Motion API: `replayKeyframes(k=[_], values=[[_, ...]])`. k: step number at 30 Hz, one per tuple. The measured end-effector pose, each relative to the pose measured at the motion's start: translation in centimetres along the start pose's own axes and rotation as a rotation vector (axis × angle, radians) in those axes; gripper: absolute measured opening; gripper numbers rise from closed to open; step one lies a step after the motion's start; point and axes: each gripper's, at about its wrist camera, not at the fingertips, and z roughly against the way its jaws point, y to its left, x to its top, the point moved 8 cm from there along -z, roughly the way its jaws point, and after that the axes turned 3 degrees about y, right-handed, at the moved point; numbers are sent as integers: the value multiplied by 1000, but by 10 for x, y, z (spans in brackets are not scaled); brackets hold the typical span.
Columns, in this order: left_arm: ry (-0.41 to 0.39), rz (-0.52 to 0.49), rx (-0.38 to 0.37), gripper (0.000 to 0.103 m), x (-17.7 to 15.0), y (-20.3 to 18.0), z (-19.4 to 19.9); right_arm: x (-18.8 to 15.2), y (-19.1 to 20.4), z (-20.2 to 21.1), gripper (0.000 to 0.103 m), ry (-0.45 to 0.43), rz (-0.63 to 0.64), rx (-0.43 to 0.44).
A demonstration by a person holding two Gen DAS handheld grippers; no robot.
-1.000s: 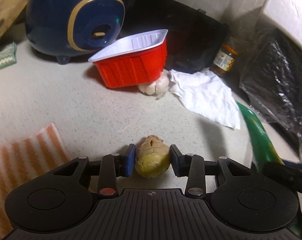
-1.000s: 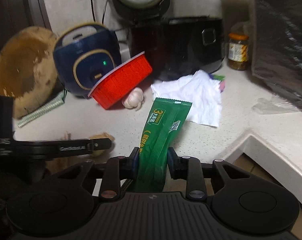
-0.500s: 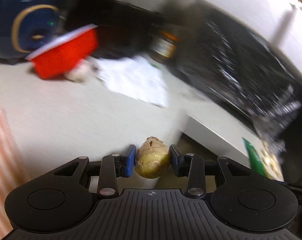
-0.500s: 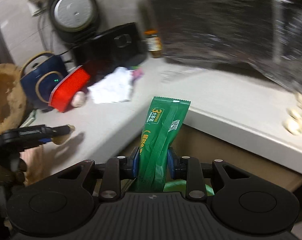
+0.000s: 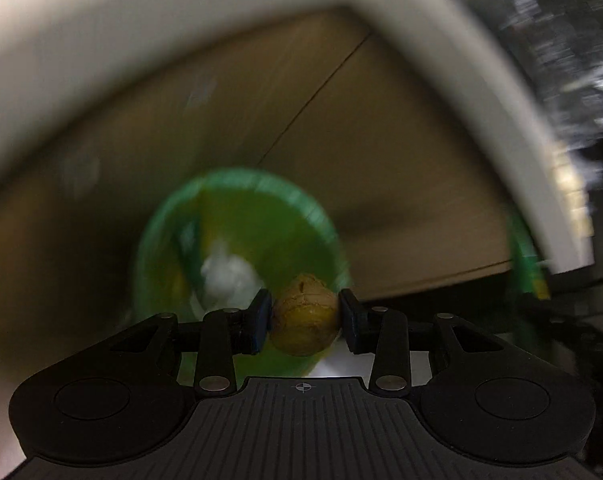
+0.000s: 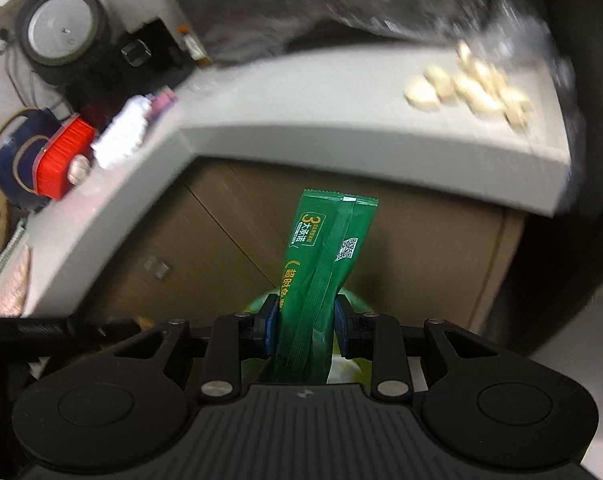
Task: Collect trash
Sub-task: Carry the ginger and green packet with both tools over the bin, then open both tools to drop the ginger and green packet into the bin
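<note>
My left gripper is shut on a knobbly yellow-brown piece of ginger. It hangs off the counter, above a green bin that holds crumpled white paper. My right gripper is shut on a long green food wrapper with yellow print, which sticks up past the fingertips. Below that gripper the green bin's rim just shows. The left view is blurred by motion.
A pale L-shaped counter overhangs brown cabinet doors. On it lie several peeled garlic cloves, a white tissue, a red tray, a garlic bulb, a blue appliance and black cookers.
Both grippers swung off the countertop and tilted downward, each keeping its load. The left view went from the counter surface to the green bin below; the right now faces the cabinet front.
</note>
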Motion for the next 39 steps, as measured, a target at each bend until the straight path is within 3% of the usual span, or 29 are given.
replayKeyframes(k=[4,7,10,16,22,28,32,34,36,39], values=[[79,99,-31,42,-13,21,-66,-19,-12,-20,28,38,-12,-16],[107,180,-49,41,-10,36,-108,-36,-11,-30,27,65,9,-32],[95,187,-25,42,-7,41,-126,-52,-7,-30,27,93,54,-56],[17,194,-81,42,2,44,-106,-57,-9,-35,27,118,80,-96],[-73,73,-111,43,-3,33,-40,-41,14,-59,27,97,136,-64],[-90,-7,-115,43,-25,23,8,-3,51,-113,28,-12,202,-18],[-91,-20,-102,43,-45,31,14,5,67,-154,28,-100,246,17],[-74,-11,-94,43,-54,39,11,-2,72,-177,30,-129,277,40],[-49,6,-86,43,-61,48,0,-15,74,-202,51,-86,319,37],[-30,48,-73,42,-62,55,-6,-32,68,-223,53,1,351,-12]])
